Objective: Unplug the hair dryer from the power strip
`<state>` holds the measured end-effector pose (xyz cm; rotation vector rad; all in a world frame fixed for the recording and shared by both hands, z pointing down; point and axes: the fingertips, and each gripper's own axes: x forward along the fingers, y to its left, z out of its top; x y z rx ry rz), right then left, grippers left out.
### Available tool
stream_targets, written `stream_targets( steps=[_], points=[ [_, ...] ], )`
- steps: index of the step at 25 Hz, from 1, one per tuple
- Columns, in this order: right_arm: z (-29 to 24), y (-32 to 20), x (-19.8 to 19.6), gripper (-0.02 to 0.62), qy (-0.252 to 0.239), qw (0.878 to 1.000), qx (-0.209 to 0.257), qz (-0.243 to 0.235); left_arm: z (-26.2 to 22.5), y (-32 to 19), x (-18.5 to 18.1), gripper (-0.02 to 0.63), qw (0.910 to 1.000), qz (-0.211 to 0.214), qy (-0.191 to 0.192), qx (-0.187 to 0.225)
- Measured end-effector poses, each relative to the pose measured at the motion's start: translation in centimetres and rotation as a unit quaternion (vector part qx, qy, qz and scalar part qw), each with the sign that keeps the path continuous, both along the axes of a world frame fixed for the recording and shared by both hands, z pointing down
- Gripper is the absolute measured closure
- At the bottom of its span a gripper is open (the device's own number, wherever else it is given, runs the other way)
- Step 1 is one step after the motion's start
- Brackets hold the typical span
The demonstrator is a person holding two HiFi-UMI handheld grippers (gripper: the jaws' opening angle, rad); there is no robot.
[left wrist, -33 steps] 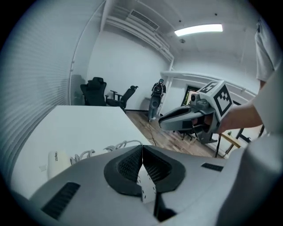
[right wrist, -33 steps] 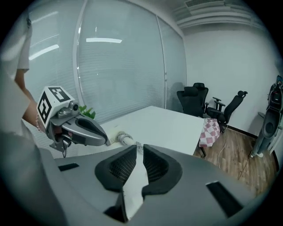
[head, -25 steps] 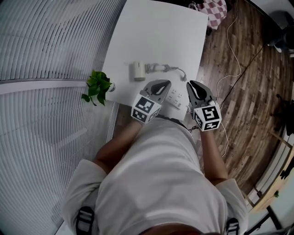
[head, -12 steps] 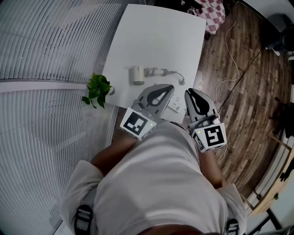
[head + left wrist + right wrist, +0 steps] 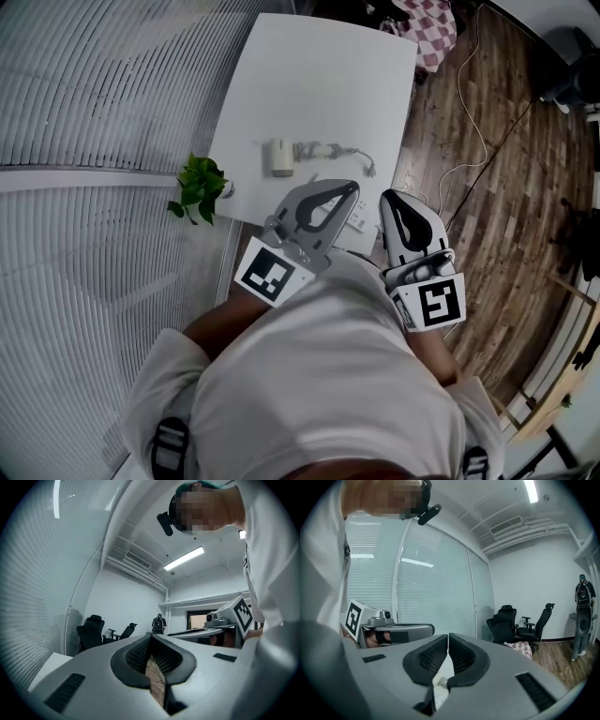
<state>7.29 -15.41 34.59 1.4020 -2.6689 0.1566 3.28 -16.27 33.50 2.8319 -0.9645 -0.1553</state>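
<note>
1. Nearest in the head view is the person's white shirt (image 5: 319, 375). Both arms are bent and the grippers are held close in front of the chest.
2. The left gripper (image 5: 349, 187) has its jaws pressed together, tips meeting, with nothing between them. In the left gripper view, the slot below the tips of the left gripper (image 5: 151, 637) shows only wood floor and a thin floor cable.
3. The right gripper (image 5: 389, 195) is likewise closed and empty. In the right gripper view the pads of the right gripper (image 5: 447, 637) meet at the tip, and a bit of white table shows through the slot beneath.
4. The two grippers sit side by side over the table's near edge. Both are tilted up, so their cameras look level across the room.
5. The strip (image 5: 357, 217) lies on the white table (image 5: 319, 84) at its near edge. It shows only in the gap between the two grippers and is partly hidden by them.
6. Just beyond it, the loose end of the cord (image 5: 342, 150) lies on bare table, apart from the strip.
7. The dryer (image 5: 280, 157) lies flat farther in, about mid-table, well apart from both grippers.
8. A plant (image 5: 199, 183) stands beside the table's near left corner.
9. To the right is wood floor (image 5: 487, 187) with a floor cable (image 5: 480, 112) trailing over it.
10. A checked cloth (image 5: 429, 19) sits past the table's far right corner.
11. Farthest off, the right gripper view shows office chairs (image 5: 520, 620) and a standing person (image 5: 582, 597).
</note>
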Motion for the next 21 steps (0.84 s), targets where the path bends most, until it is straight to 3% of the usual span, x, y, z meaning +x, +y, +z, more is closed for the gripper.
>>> stream_targets(
  steps=[21],
  points=[
    [-0.04,-0.53,-0.79,0.558,0.004,1.000,-0.004,-0.004,0.45,-0.40,-0.39,0.575,0.9999,-0.002,-0.007,-0.007]
  ],
)
